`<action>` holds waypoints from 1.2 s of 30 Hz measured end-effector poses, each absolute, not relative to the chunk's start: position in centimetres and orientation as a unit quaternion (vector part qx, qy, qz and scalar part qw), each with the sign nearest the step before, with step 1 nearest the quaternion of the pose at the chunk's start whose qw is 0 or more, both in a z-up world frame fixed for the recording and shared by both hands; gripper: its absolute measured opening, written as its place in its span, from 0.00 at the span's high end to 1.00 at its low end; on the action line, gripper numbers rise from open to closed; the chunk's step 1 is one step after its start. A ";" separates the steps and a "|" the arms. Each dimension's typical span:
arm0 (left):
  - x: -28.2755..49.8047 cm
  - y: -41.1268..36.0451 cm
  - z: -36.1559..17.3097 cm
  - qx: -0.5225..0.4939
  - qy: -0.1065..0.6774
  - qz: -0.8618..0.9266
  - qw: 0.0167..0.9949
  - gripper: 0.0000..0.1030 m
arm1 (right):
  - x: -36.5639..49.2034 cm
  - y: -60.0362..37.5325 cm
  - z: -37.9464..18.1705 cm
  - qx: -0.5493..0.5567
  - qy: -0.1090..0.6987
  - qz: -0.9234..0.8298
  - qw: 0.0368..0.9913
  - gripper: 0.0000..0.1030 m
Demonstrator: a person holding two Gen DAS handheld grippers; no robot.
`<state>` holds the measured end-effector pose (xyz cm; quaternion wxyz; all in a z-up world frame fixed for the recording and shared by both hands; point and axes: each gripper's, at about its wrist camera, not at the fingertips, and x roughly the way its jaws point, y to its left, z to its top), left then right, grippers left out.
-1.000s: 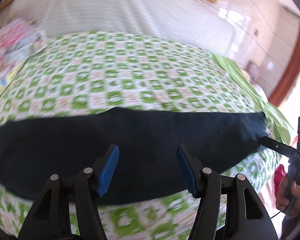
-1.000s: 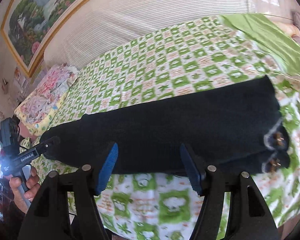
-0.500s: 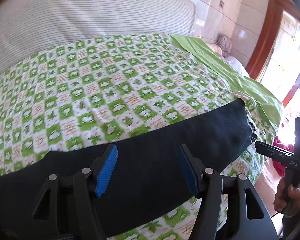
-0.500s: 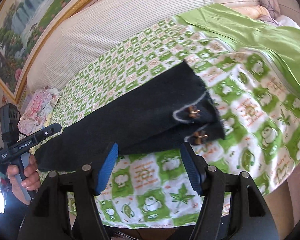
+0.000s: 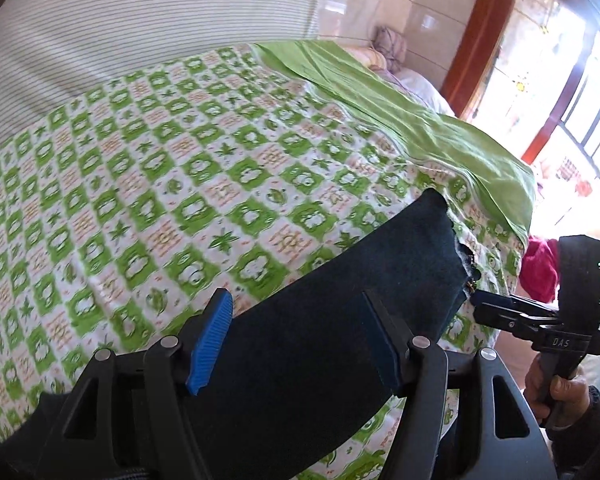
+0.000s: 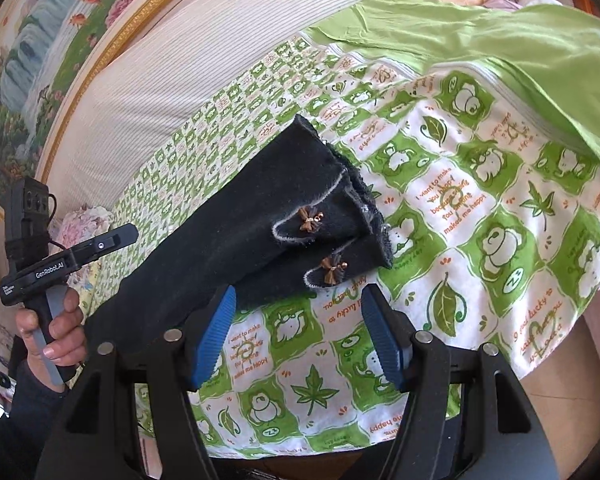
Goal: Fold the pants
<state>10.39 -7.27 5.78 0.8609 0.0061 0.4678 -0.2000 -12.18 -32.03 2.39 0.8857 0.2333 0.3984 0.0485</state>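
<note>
on the checked bedspread (image 5: 204, 168) beside a green sheet (image 6: 500, 36), dark pants (image 6: 228, 224) lie under both empty, wide-open grippers.

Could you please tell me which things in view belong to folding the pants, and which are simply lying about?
Belonging to the job:
- dark pants, laid flat with the legs stacked
- left gripper, open over the pants
- right gripper, open beside the cuffs
- checked bedspread, the work surface

Lying about:
- green sheet
- floral pillow
- framed painting
- red cloth
</note>
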 end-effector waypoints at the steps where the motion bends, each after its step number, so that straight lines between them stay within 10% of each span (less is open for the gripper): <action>1: 10.9 -7.8 5.8 0.012 0.471 -0.208 0.857 0.36 | -12.1 -32.2 2.1 0.241 0.400 0.049 0.883 0.36; 19: 18.9 -16.3 0.5 0.100 0.577 -0.339 0.736 0.35 | -9.6 -33.7 1.8 0.289 0.368 0.051 0.883 0.36; 27: 19.9 -19.6 -1.4 0.083 0.595 -0.390 0.697 0.35 | -9.1 -34.0 1.0 0.279 0.362 0.060 0.887 0.62; 36: 18.5 -20.2 -0.3 0.087 0.563 -0.421 0.706 0.85 | -9.7 -33.3 1.1 0.264 0.361 0.075 0.891 0.81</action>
